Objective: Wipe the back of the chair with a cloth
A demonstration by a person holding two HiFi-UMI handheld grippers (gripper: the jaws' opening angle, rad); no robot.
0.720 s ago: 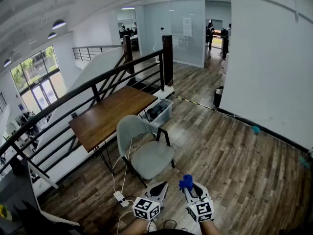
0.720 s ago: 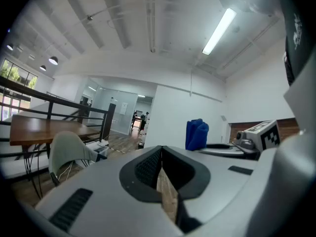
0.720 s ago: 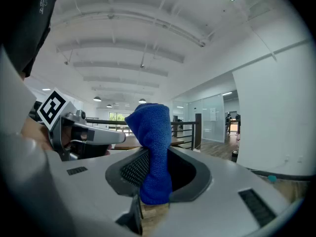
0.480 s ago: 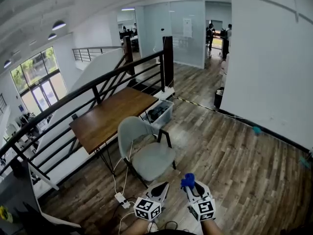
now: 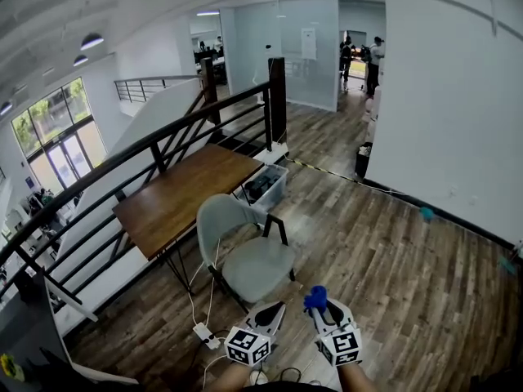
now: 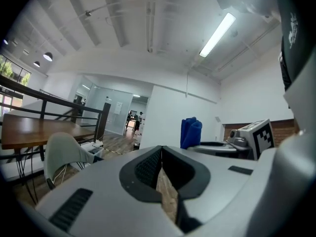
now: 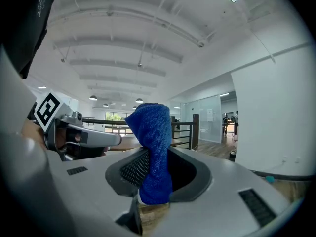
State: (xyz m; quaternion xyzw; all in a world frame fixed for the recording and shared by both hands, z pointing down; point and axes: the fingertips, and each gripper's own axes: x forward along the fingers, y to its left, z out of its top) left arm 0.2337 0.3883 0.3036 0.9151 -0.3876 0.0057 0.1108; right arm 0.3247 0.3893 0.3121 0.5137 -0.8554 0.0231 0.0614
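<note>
Both jaw sets closed. Right gripper (image 7: 154, 184) clenched on bunched blue microfibre cloth (image 7: 151, 142), cloth standing upright. Left gripper (image 6: 161, 158) pinched together, empty. Pair side by side, pointing forward, just short of pale grey shell chair (image 5: 245, 247). Backrest (image 5: 219, 217) upright beyond seat (image 5: 260, 265), ahead-left. Reach probably goes over seat.

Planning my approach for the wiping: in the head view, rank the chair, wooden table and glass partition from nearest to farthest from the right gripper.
1. The chair, just ahead and left of the right gripper holding the blue cloth.
2. The wooden table, beyond the chair, further left.
3. The glass partition, at the far end.
</note>
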